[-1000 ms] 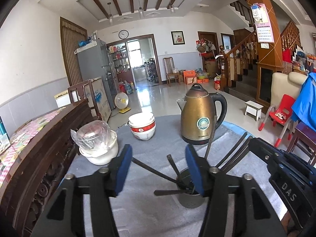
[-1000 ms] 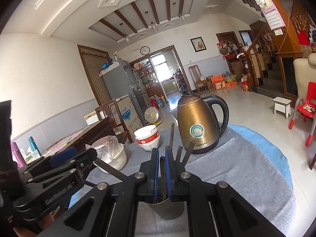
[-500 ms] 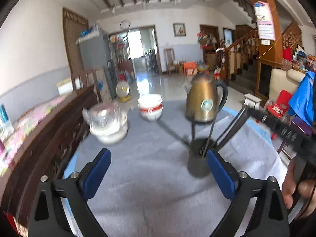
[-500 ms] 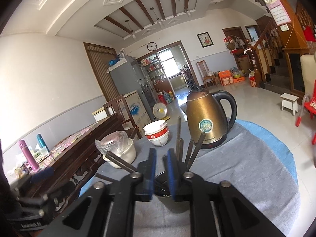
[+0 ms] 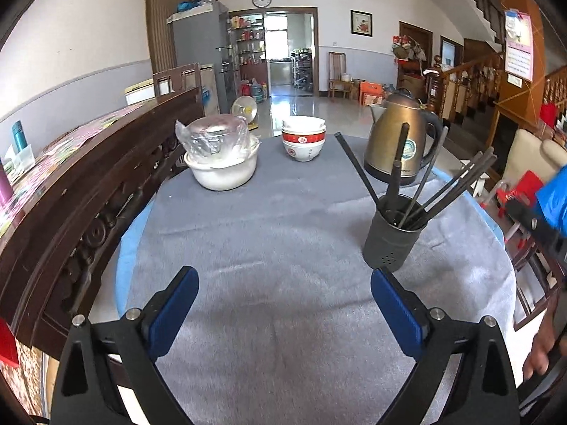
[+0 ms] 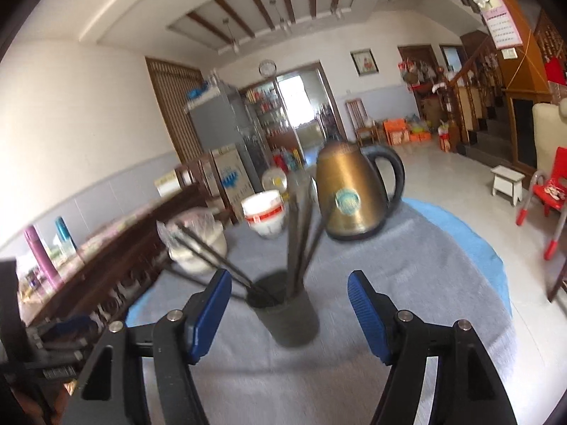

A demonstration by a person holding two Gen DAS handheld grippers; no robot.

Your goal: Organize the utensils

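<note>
A dark grey utensil holder (image 5: 393, 237) stands upright on the grey table cloth (image 5: 276, 248), right of centre. Several black chopsticks (image 5: 418, 191) stick out of it and fan apart. My left gripper (image 5: 281, 310) is open and empty, low over the cloth, near and left of the holder. In the right wrist view the holder (image 6: 288, 313) with its chopsticks (image 6: 299, 233) sits just beyond my right gripper (image 6: 290, 313), which is open and empty. That view is blurred.
A brass-coloured kettle (image 5: 400, 143) stands behind the holder. Stacked red-and-white bowls (image 5: 303, 138) and a white pot with a plastic-wrapped lid (image 5: 221, 156) stand at the back left. A dark carved wooden bench back (image 5: 81, 191) borders the table's left edge.
My right gripper opened and let go of the chopsticks, which now stand in the holder. Both grippers drew back from the holder, and the left one opened wider.
</note>
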